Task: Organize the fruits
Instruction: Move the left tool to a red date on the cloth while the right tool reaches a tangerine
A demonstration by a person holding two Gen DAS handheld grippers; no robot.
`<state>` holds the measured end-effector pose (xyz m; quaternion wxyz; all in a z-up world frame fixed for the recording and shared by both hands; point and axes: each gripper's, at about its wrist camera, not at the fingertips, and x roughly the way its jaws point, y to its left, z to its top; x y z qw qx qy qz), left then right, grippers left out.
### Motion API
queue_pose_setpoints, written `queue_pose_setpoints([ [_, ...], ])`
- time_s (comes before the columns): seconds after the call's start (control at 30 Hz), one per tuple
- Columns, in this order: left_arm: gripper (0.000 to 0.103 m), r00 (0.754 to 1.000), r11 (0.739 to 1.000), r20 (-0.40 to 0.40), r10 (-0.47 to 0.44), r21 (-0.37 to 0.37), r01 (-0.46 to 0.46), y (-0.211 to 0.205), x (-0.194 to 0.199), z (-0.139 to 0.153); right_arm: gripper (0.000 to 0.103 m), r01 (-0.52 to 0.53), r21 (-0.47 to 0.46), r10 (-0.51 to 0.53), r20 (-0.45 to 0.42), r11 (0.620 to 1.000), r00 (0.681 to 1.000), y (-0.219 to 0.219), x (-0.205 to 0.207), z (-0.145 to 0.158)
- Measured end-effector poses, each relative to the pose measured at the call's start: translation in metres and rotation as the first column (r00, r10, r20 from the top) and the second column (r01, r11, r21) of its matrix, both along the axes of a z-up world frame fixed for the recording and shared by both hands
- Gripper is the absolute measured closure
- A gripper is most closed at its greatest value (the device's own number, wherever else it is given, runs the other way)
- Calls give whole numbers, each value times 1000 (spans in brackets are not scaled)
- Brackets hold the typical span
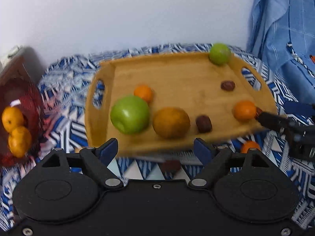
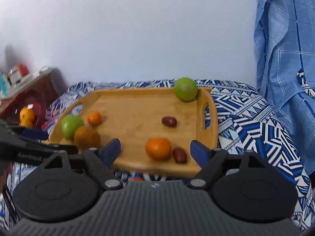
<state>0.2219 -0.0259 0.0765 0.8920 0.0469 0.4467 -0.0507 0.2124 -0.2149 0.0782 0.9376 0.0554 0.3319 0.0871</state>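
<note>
A wooden tray (image 1: 177, 74) (image 2: 137, 108) lies on the patterned cloth. On it are a big green apple (image 1: 129, 114) (image 2: 70, 126), a brownish-orange fruit (image 1: 170, 122) (image 2: 86, 137), a small mandarin (image 1: 143, 92) (image 2: 94, 118), a second mandarin (image 1: 244, 110) (image 2: 158, 148), a green apple at the far corner (image 1: 219, 53) (image 2: 185, 89), and dark red dates (image 1: 204, 123) (image 1: 227, 85) (image 2: 179, 155) (image 2: 169, 121). My left gripper (image 1: 155, 147) is open and empty before the tray's near edge. My right gripper (image 2: 155, 147) is open and empty, the second mandarin between its fingers' line.
A red net bag with mandarins (image 1: 16, 125) (image 2: 27, 117) lies left of the tray. Another mandarin (image 1: 250, 146) and a date (image 1: 170, 166) lie on the cloth before the tray. A blue checked cloth (image 1: 285, 39) (image 2: 287, 49) hangs at the right. A brown cabinet (image 2: 29, 90) stands at the left.
</note>
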Motion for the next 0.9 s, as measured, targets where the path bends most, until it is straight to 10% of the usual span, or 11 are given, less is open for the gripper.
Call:
queue_pose_setpoints([
  [0.9,62,994,999,-101,36,-26,-38,-9,1,-36,23,-108,-26,105,-101,994,989,27,-19,-37],
])
